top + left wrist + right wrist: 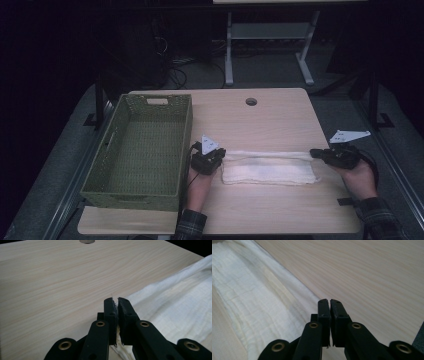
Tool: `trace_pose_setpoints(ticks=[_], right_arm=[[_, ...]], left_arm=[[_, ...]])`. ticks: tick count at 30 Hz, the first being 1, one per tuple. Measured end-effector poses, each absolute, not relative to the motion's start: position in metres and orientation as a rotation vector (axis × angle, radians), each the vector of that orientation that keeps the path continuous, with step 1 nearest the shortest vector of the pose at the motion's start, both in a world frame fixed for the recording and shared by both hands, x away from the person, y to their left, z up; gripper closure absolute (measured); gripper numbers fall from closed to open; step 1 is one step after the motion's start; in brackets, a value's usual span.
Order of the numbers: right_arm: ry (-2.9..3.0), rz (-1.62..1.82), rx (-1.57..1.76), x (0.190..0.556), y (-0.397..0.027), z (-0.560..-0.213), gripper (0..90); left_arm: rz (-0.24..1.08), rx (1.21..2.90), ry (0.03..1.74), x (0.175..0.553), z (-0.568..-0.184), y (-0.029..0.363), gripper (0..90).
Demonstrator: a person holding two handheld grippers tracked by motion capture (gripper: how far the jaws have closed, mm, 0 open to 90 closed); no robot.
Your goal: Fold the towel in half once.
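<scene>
Left gripper (216,159): held in the person's left hand (199,186) at the left end of the white towel (270,167); grey three-cornered plate on top.
Left fingers (111,312): closed, the two black pads all but meeting; in the left gripper view a thin edge of white cloth shows in the slit between them, so they pinch the towel's corner.
Right gripper (320,153): held in the person's right hand (359,177) at the towel's right end, pointing inward toward the cloth.
Right fingers (337,312): closed, only a narrow slit between the pads; in the right gripper view no cloth can be made out in the slit, and whether they pinch the towel's edge cannot be told.
Towel: lies folded into a long band across the near middle of the table (260,122), stretched between the two grippers; its far edge runs taut as a thin raised line from one gripper to the other, the rest resting flat.
Towel in the left gripper view (175,307): spreads to the right of the fingers.
Towel in the right gripper view (257,302): spreads to the left of the fingers.
Green woven basket (137,187): stands on the table's left side, just beside the left gripper, apart from the towel.
Round hole (251,101): near the table's far edge, well beyond the towel.
</scene>
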State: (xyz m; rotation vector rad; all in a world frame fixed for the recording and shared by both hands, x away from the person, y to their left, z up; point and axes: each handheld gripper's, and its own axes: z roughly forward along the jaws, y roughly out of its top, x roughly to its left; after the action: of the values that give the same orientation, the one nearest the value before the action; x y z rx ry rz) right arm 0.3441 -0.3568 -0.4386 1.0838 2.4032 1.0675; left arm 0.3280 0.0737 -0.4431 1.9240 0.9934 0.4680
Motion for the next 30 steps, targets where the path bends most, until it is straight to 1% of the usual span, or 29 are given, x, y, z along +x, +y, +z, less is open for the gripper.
trace_pose_setpoints(ticks=[8,15,21,30], right_arm=[[2.408,1.068,1.065,0.327,-0.357,-0.437,86.4],[2.418,1.063,1.046,0.312,-0.357,-0.435,86.4],[2.432,1.055,1.036,0.300,-0.356,-0.437,86.4],[2.458,1.052,1.028,0.288,-0.355,-0.438,86.4]], left_arm=[[0.465,1.912,1.000,0.314,-0.443,0.076,85.2],[0.476,1.880,1.014,0.293,-0.447,0.076,85.3],[0.495,1.888,1.008,0.283,-0.445,0.075,85.3],[0.465,1.916,1.018,0.272,-0.450,0.076,85.3]])
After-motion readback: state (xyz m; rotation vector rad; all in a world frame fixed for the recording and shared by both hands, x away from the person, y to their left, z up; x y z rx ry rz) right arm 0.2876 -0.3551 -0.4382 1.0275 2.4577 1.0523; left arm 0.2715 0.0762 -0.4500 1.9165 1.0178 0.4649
